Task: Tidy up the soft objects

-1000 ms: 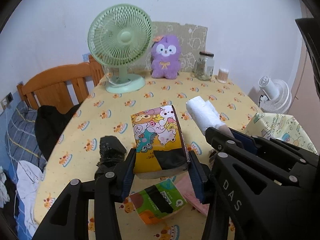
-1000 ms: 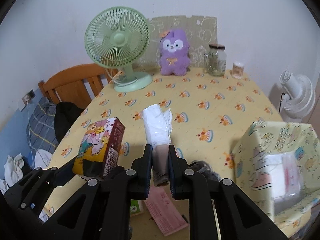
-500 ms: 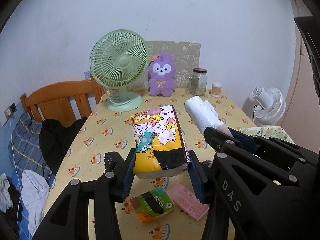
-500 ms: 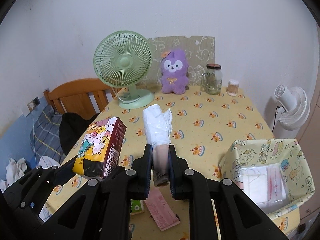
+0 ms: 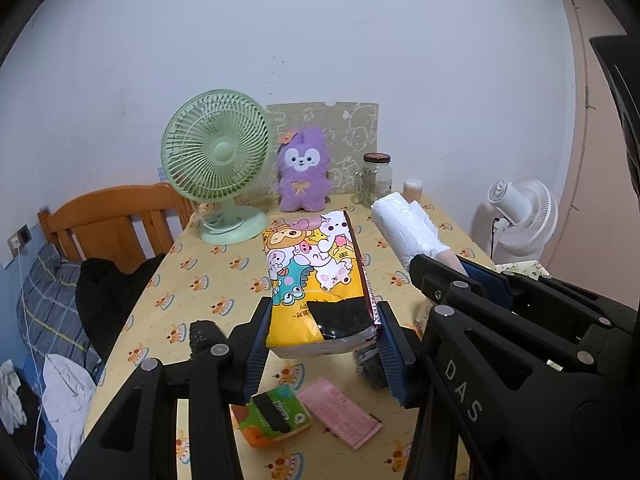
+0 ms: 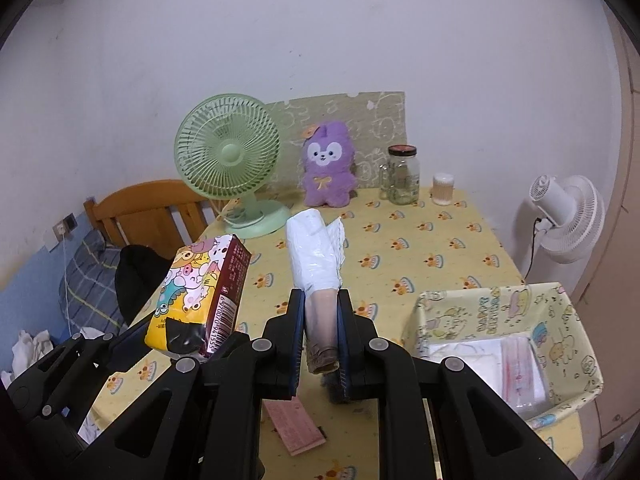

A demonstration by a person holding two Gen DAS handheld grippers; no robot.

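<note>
Yellow cartoon-printed film is wrapping the tissue pack (image 5: 318, 280), which the left gripper (image 5: 320, 344) is clamping by its near end, jaws pressing both long sides, above the table (image 5: 224, 276). Beside it, the right gripper (image 6: 320, 336) is pinching the bare end of a white plastic-wrapped roll (image 6: 314, 252), which is projecting forward in the air. Both items are likely light and compressible; the glossy film is probably slippery, so a hold across the broad flanks near the middle would be limiting sag and slip. To the right, the fabric basket (image 6: 492, 304) is sitting open with flat white and pink packets inside, a plausible destination. Below the grippers, a green packet (image 5: 276, 412) and a pink packet (image 5: 340, 412) are lying on the tablecloth, awaiting sorting.
</note>
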